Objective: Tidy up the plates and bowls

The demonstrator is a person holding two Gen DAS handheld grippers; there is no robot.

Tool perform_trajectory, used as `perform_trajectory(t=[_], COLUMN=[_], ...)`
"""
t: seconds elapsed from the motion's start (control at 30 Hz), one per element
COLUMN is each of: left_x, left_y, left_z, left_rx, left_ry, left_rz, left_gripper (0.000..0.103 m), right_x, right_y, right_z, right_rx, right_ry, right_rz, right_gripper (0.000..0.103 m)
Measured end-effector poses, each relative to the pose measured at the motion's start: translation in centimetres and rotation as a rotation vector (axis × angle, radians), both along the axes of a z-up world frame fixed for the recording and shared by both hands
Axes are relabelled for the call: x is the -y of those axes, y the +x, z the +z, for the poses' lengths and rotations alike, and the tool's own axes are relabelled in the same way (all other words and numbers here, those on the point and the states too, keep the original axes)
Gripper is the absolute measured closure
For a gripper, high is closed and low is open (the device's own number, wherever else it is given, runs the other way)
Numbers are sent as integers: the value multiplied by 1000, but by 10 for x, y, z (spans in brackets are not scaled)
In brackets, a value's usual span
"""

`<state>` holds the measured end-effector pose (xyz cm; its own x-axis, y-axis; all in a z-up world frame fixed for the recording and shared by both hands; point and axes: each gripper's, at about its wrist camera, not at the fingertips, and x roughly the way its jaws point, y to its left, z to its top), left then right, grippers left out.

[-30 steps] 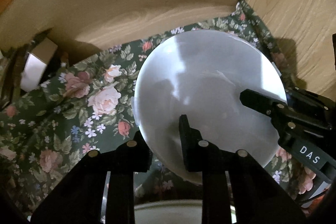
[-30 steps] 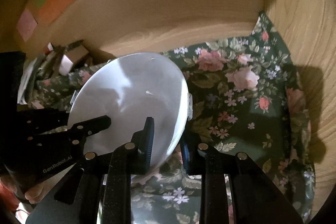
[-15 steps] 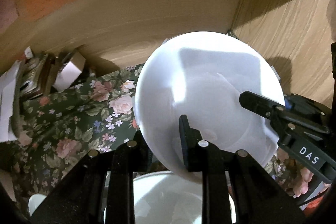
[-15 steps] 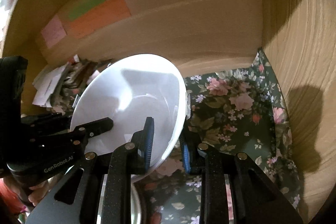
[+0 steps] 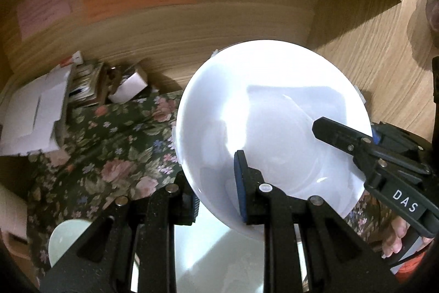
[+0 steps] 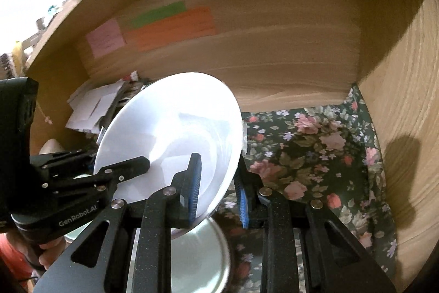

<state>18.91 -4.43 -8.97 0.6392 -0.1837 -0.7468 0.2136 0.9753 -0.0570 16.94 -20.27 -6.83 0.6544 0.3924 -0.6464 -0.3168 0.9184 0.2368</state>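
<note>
A large white plate [image 5: 274, 111] hangs tilted above the floral cloth [image 5: 109, 155], held at two places on its rim. My left gripper [image 5: 215, 180] is shut on the near rim, one finger over the plate and one under it. My right gripper [image 6: 218, 172] is shut on the plate [image 6: 170, 133] at its right rim, and it also enters the left wrist view from the right [image 5: 337, 132]. The left gripper [image 6: 129, 166] reaches in from the left in the right wrist view. Another white dish [image 5: 219, 251] lies directly below.
A small white bowl [image 5: 65, 238] sits on the cloth at the near left. Papers and small boxes [image 5: 41, 117] pile up at the back left. Wooden walls close the back and right, with coloured notes [image 6: 170, 26] on the back wall. Open cloth [image 6: 315, 155] lies to the right.
Both grippers have lifted the plate off the cloth and drawn back. More of the back wall and its notes shows now, and the dish below has come into view.
</note>
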Motion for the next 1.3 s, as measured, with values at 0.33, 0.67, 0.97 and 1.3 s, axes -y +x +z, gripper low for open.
perform_trajectory(t=[0.33, 0.67, 0.97, 1.3], left_x=[-38, -80, -114, -150], left_y=[-30, -63, -86, -97], left_z=[5, 12, 8, -11], left_rx=[18, 27, 12, -20], left_ry=[-4, -7, -21, -55], left_rz=[61, 144, 216, 282], left_gripper=[81, 81, 81, 81], right_x=[-39, -77, -110, -141], right_y=[-20, -33, -40, -45], right_z=[2, -4, -12, -29], right_rx=[17, 14, -5, -52], right_ry=[10, 41, 45, 31], right_rz=[69, 149, 221, 282], right_gripper=[81, 81, 81, 81])
